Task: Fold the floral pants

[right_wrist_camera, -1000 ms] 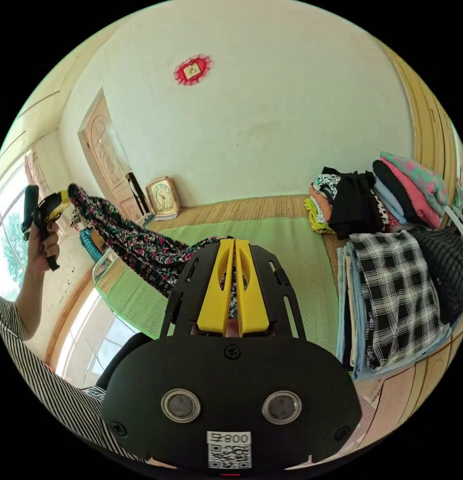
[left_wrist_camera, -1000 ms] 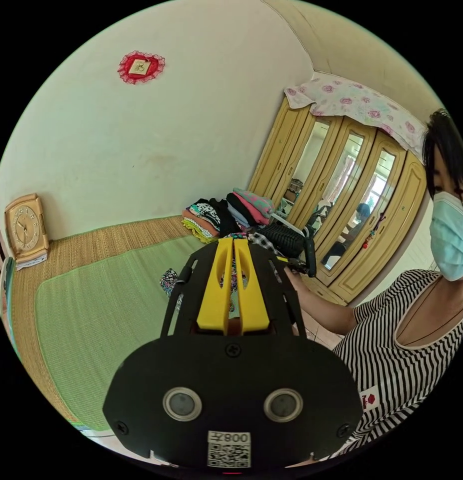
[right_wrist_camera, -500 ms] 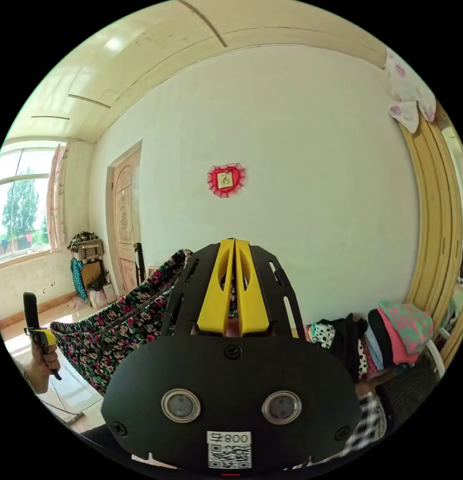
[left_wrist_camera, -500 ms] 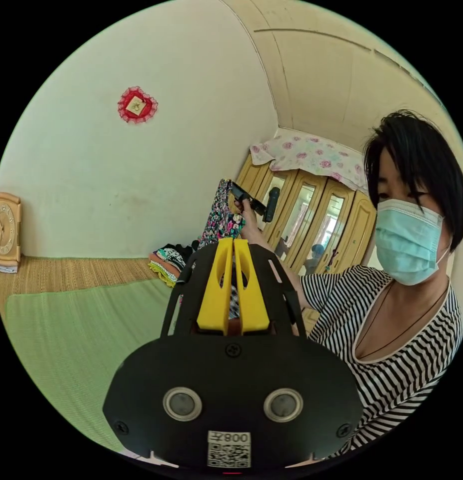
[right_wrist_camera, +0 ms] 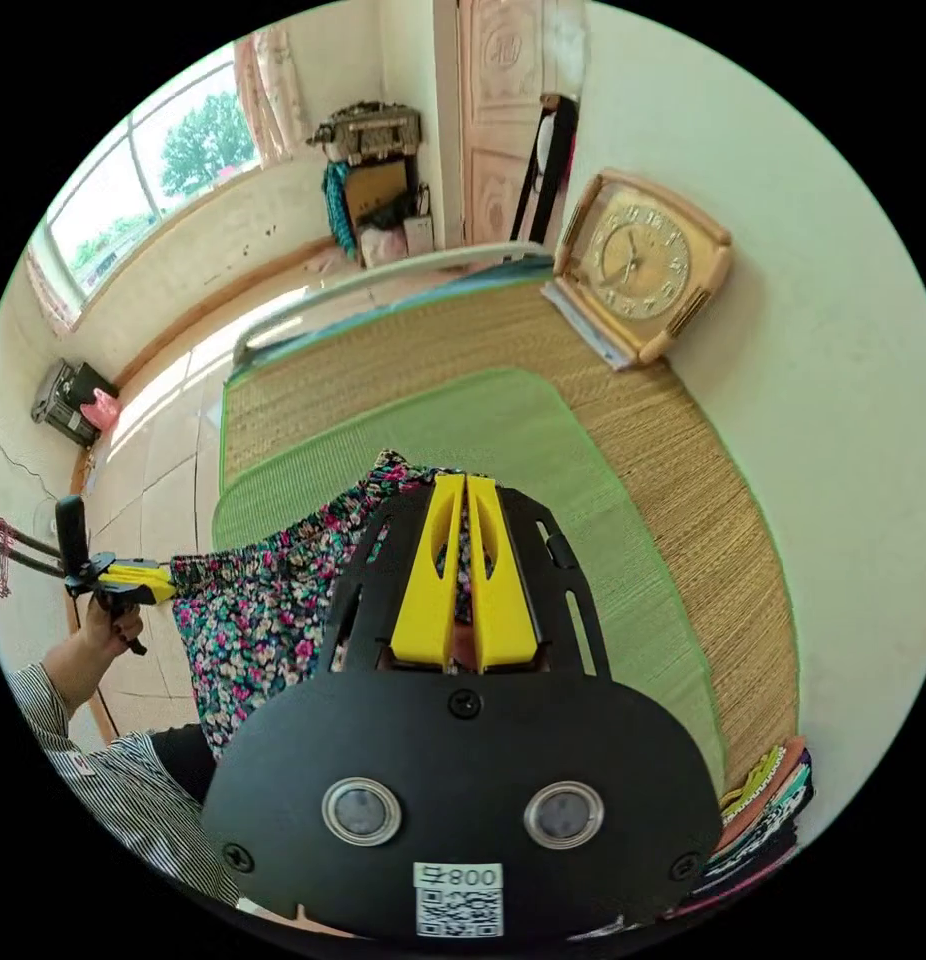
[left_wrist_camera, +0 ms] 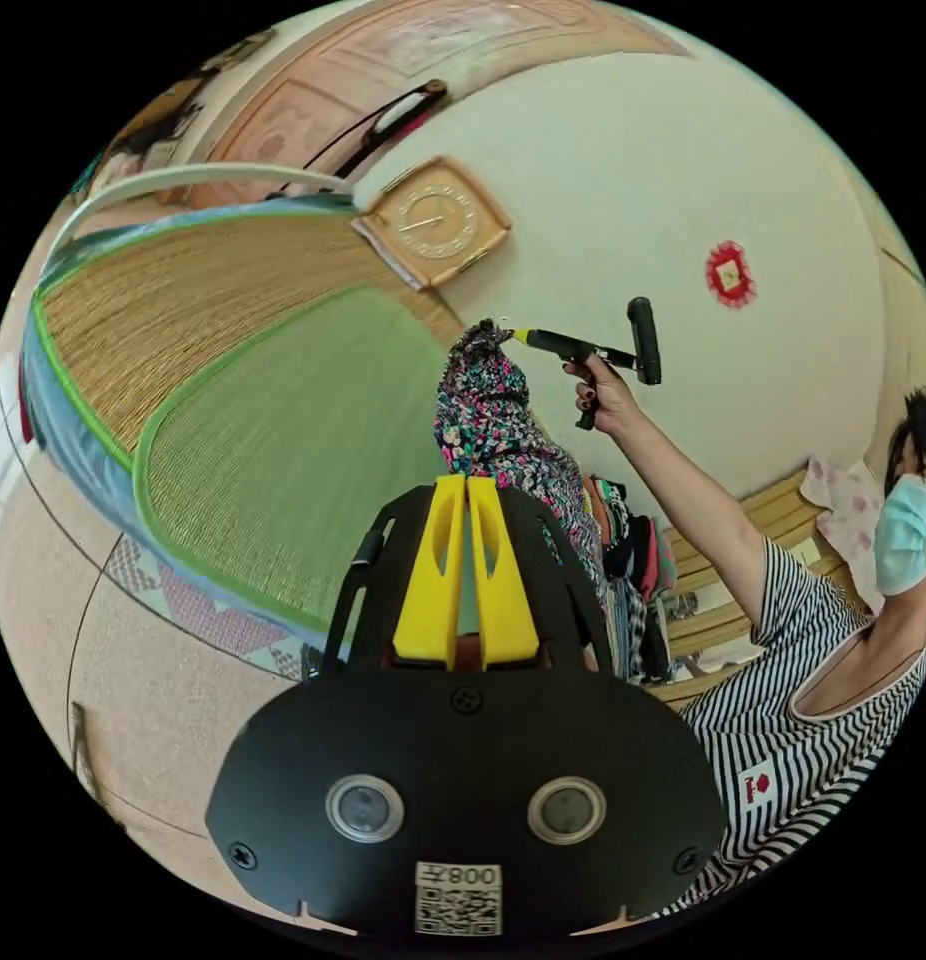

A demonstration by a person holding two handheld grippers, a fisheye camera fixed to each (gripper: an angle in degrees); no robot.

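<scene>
Both hand-held grippers, arms raised apart, seemingly pinch floral pants taut.

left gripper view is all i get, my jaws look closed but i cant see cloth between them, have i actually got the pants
Observer: Yes. In the right gripper view the left gripper has its yellow jaws closed on one end of the gathered waistband of the floral pants.
Operator: ok and is the waistband stretched out or bunched between the two grippers
Observer: Spread out. It runs in one line from the left gripper to the right gripper, whose jaws are closed on the other end, and the rest of the pants hangs below that line.
</scene>
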